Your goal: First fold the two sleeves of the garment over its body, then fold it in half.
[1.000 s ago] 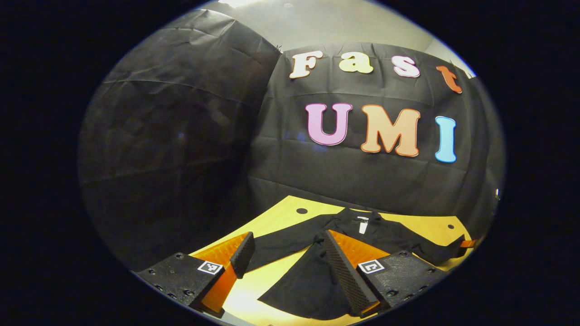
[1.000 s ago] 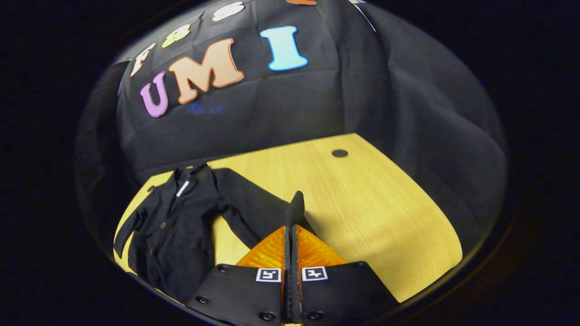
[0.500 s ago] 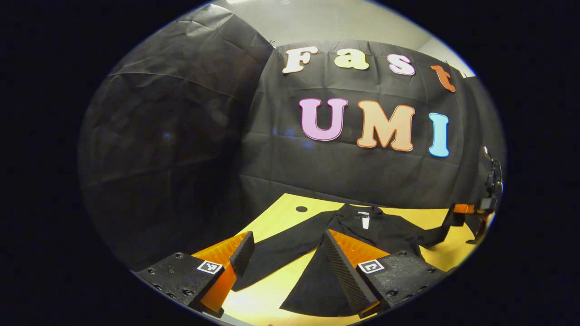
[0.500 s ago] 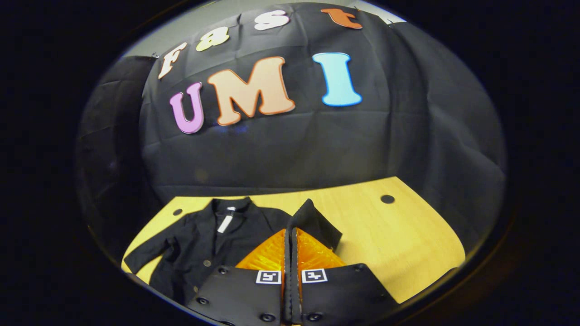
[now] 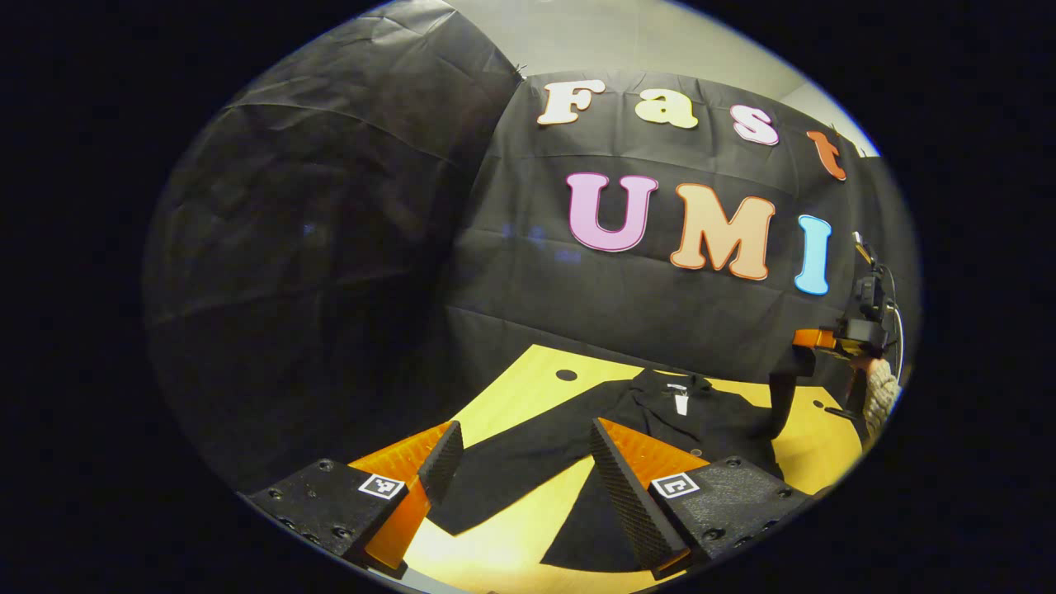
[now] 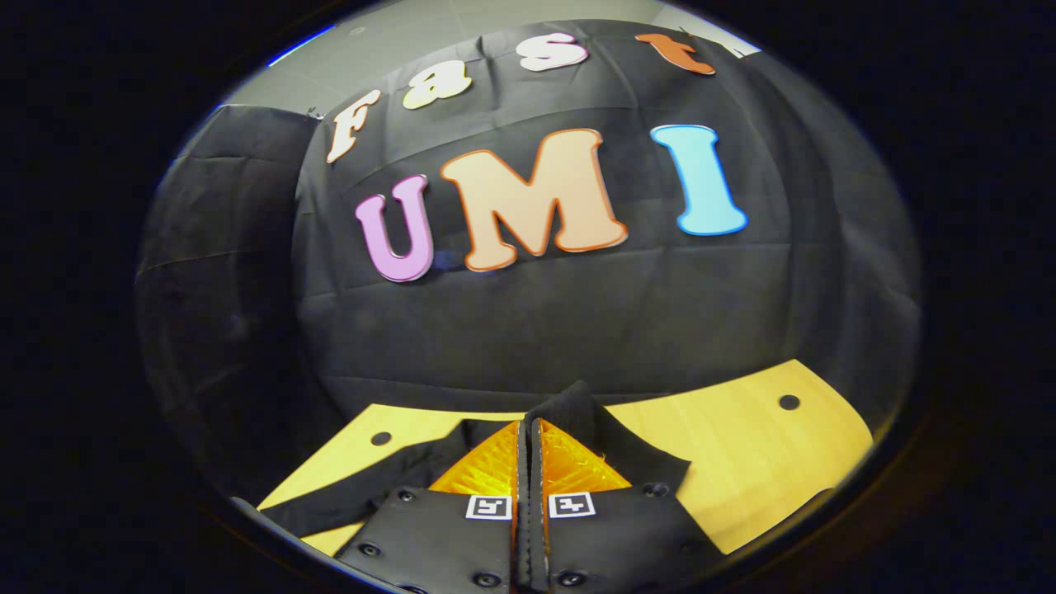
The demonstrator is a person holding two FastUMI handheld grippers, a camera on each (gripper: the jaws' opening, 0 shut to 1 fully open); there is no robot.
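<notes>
A black buttoned garment [image 5: 660, 408] lies spread on the yellow wooden table [image 5: 516, 384], collar toward the wall. My left gripper [image 5: 524, 427] hovers open low over the near edge, and one sleeve [image 5: 503, 466] lies flat on the table between its fingers. Far right in the left gripper view, my right gripper [image 5: 813, 338] holds the other sleeve [image 5: 780, 396] up off the table, a sleeved hand [image 5: 879, 394] behind it. In the right gripper view, the right gripper [image 6: 528, 427] is shut on that sleeve's cuff [image 6: 582, 408], which sticks up past the fingertips.
The table [image 6: 742, 445] has small round dark holes [image 5: 566, 374] [image 6: 789, 402] near its far corners. Black cloth walls stand close behind and to the left of the table. Bare wood shows right of the lifted sleeve.
The right gripper has lifted the cuff off the table and carried it up and over toward the garment's body. The left gripper has barely moved and stays open.
</notes>
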